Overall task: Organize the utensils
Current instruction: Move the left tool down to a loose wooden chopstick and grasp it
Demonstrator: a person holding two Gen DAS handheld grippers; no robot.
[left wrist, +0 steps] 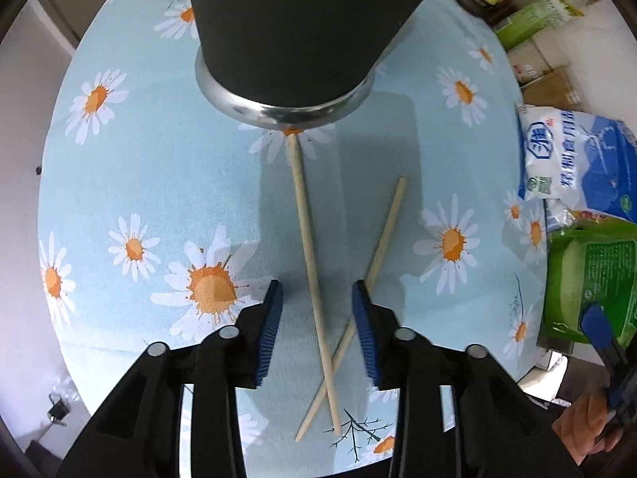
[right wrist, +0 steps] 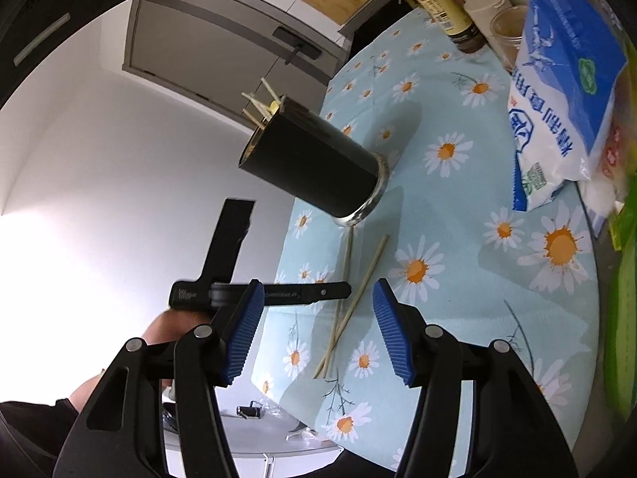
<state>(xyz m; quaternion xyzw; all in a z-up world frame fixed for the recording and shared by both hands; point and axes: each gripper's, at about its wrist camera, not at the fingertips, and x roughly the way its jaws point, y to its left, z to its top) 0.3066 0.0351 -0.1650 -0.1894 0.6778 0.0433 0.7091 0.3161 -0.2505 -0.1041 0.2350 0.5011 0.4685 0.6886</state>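
Two loose chopsticks lie crossed on the table (left wrist: pixel 99 183), which carries a daisy-print cloth. The longer chopstick (left wrist: pixel 308 247) runs from the base of the black utensil holder (left wrist: pixel 286 32) toward the near edge. The shorter chopstick (left wrist: pixel 382 239) crosses it near the lower ends. The holder stands upright just beyond them, and the right wrist view shows several sticks (right wrist: pixel 260 105) already projecting from its mouth.

Current step, as judged: pickup of the remaining chopsticks for transfer to the holder.

Left tongs (left wrist: pixel 317 320): pointed steeply down over the pair, partly closed, with the longer chopstick passing between the blue pads (left wrist: pixel 270 330). The pads stand clear of the stick on both sides; nothing is gripped. The shorter chopstick passes under the right-hand pad.

Right tongs (right wrist: pixel 318 330): released, empty, held over the near part of the table with the chopsticks visible beyond the gap.

Next move calls for: lowering the left tongs until the pads bracket the longer chopstick at table level, then closing firmly. The stick is thin and round, so it may roll or pivot; the crossing stick may be dragged along.

Bags of groceries (left wrist: pixel 577 159) sit at the table's far side, well apart.
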